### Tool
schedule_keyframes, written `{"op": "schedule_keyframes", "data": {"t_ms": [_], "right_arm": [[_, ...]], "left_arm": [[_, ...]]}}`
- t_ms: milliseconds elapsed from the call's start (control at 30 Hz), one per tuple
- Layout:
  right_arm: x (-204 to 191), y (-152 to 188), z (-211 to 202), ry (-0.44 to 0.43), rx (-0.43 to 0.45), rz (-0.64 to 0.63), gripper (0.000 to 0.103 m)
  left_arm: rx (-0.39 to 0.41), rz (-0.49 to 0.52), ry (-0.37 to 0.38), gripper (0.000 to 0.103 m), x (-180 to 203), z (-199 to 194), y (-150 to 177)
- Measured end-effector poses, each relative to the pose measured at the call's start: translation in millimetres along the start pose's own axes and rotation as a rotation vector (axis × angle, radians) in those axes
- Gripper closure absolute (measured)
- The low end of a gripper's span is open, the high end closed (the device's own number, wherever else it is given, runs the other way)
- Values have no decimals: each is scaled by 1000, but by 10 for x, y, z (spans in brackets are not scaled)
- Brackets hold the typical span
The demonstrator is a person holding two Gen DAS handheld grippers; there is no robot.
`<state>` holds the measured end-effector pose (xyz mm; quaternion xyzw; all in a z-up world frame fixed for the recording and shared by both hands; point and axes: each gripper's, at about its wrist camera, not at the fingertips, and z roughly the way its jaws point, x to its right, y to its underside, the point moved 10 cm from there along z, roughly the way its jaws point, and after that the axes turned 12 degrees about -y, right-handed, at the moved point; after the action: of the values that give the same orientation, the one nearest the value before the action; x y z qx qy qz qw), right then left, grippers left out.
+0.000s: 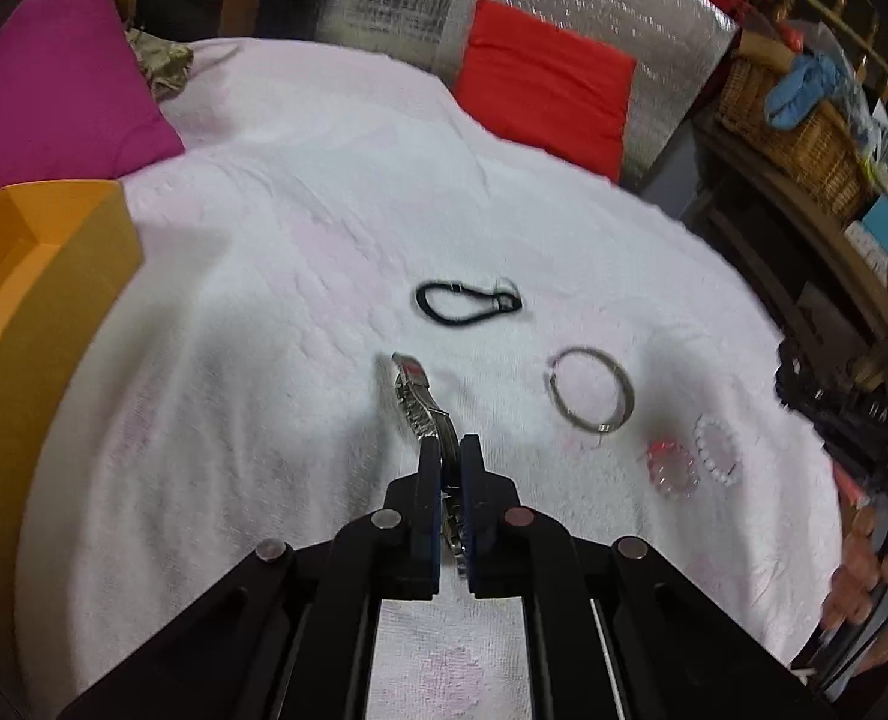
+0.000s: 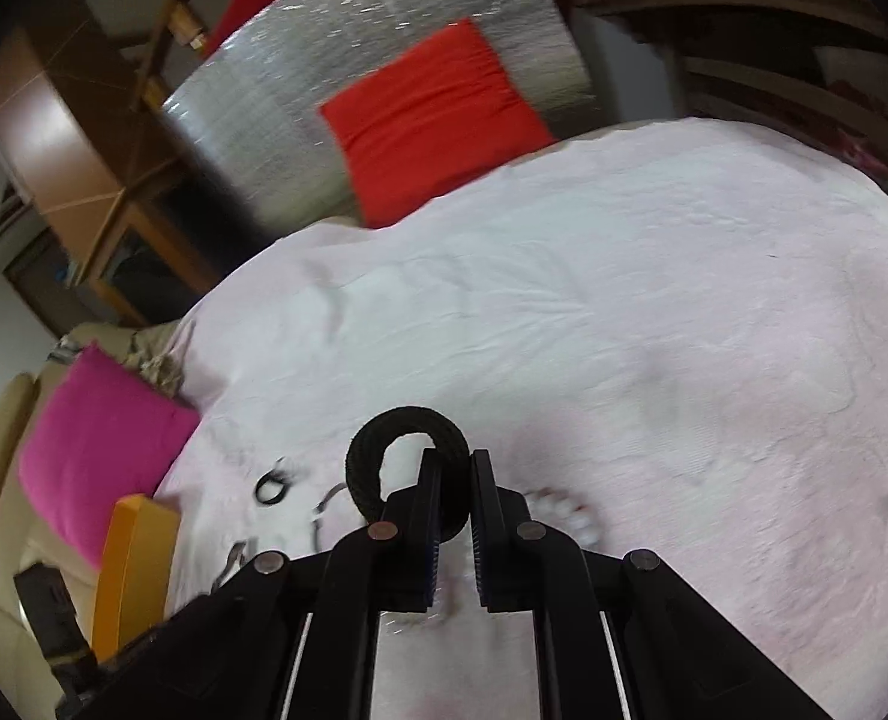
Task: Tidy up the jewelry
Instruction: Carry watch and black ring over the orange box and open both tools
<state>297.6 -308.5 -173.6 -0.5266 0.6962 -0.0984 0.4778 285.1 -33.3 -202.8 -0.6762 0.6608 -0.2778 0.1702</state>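
The left claw (image 1: 450, 450) is clamped on a metal watch band (image 1: 415, 393), lifted over the bed's (image 1: 300, 228) middle. Only the right view shows the right claw (image 2: 456, 468) clamped on a thick black ring (image 2: 378, 450). The left view alone shows a bangle (image 1: 590, 390) and an orange box (image 1: 42, 252) at the bed's left edge.

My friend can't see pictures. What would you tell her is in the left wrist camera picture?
The left gripper is shut on a silver metal bracelet, over a white towel. Beyond it lie a black hair tie, a silver bangle and two small beaded rings; an orange box sits at the left.
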Motion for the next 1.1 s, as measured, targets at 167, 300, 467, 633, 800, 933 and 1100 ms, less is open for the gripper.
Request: {"op": "schedule_keyframes", "data": {"t_ms": [167,300,467,633,800,933,1100], "right_arm": [[-377,160,80,-76,-32,-49,93],[-652,300,159,-118,-58,-86,93],[-958,505,307,-150,-96,-135,93],[-1177,660,442,-172,-121,-181,93],[-1141,803,637,-156,-164,-168,93],[-1047,815,713,-122,-180,-175,93],[-925,741,709,-113,-170,-150,93]], "left_arm": [[48,-40,11,97,-90,-146,-139],[88,-58,25,97,-134,-277,-205],[138,-85,46,99,-246,-461,-309],[212,-88,57,99,-348,-670,-404],[100,-49,-5,98,-387,-339,-234],[-22,-8,-2,81,-308,-39,-43],[-57,83,-61,40,-144,184,93]]}}
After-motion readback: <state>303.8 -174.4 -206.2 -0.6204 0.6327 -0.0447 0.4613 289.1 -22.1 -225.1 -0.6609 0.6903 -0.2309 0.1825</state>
